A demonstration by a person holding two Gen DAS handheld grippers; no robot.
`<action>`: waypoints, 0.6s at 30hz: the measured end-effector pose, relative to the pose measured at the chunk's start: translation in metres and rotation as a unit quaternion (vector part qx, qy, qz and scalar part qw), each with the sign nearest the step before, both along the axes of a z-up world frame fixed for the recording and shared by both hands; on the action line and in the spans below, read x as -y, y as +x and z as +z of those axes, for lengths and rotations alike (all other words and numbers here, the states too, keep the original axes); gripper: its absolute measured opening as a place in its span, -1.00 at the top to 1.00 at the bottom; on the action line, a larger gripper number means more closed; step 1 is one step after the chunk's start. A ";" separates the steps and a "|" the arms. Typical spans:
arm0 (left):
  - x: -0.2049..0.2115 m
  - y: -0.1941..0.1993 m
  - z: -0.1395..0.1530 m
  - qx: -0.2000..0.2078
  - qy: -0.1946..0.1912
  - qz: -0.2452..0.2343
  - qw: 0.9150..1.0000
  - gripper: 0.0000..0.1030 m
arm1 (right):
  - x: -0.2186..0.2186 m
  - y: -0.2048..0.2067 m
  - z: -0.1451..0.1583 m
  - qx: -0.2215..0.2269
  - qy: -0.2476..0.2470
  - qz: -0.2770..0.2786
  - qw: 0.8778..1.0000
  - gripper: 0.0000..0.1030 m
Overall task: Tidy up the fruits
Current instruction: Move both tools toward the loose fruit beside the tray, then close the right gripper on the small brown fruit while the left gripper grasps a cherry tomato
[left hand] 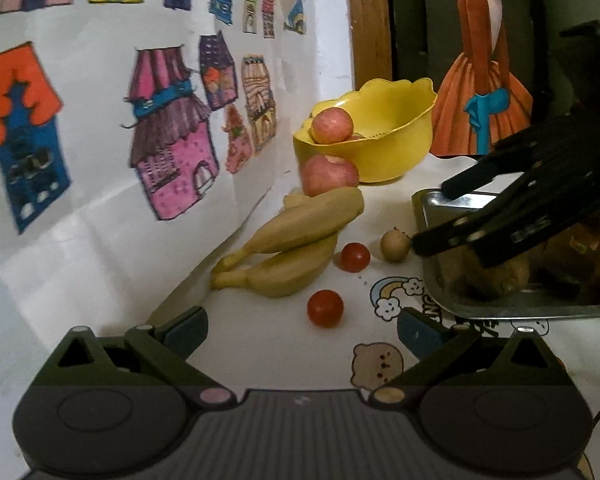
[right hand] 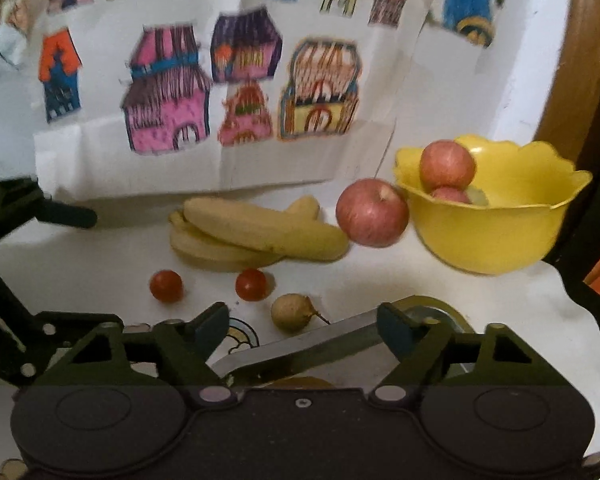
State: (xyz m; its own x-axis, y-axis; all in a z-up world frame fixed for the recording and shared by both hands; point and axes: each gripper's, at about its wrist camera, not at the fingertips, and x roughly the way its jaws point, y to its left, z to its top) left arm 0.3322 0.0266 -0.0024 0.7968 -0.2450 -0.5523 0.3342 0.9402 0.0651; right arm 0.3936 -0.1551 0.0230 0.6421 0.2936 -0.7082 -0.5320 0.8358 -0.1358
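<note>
Scene: fruit lies scattered on a white tabletop [left hand: 268, 344] before a wall of coloured house drawings.
Bowl: yellow bowl [right hand: 496, 232] holds two apples; a third apple [right hand: 372, 213] rests outside, touching its wall.
Loose fruit: bananas [right hand: 256, 234] are stacked beside that apple; two cherry tomatoes [right hand: 166, 286] and a small tan fruit [right hand: 290, 313] lie nearer the cameras.
Tray: metal tray [left hand: 436, 204] sits right of the tomatoes, brown items inside, too dim to name.
Left hand-held gripper [left hand: 300, 330]: fingers apart, empty, low over the tabletop, the near tomato just ahead between them.
Right hand-held gripper [right hand: 302, 324]: fingers apart, empty, poised over the tray's corner, the tan fruit just ahead and slightly left.
Step in hand: likely picking up a small round fruit.
Technique: centre the fingers on either side, close gently since tomatoes bruise and roll, then lift straight up, clear of the bananas.
</note>
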 end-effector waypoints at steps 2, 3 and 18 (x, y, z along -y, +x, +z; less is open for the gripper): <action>0.003 0.003 -0.002 -0.002 0.000 -0.004 1.000 -0.95 | -0.006 0.005 -0.007 -0.004 -0.014 0.012 1.000 -0.25; 0.004 0.005 -0.003 -0.003 0.000 -0.007 1.000 -0.92 | -0.009 0.008 -0.010 -0.004 -0.020 0.016 1.000 -0.22; 0.011 0.019 -0.007 -0.018 -0.014 -0.019 1.000 -0.44 | -0.018 0.027 -0.028 -0.029 -0.023 0.029 0.999 0.14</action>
State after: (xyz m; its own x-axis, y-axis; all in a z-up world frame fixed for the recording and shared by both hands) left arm 0.3513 0.0154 -0.0098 0.7658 -0.2909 -0.5735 0.3718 0.9280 0.0257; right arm 0.4206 -0.1373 -0.0052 0.5821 0.2954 -0.7576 -0.5878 0.7966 -0.1410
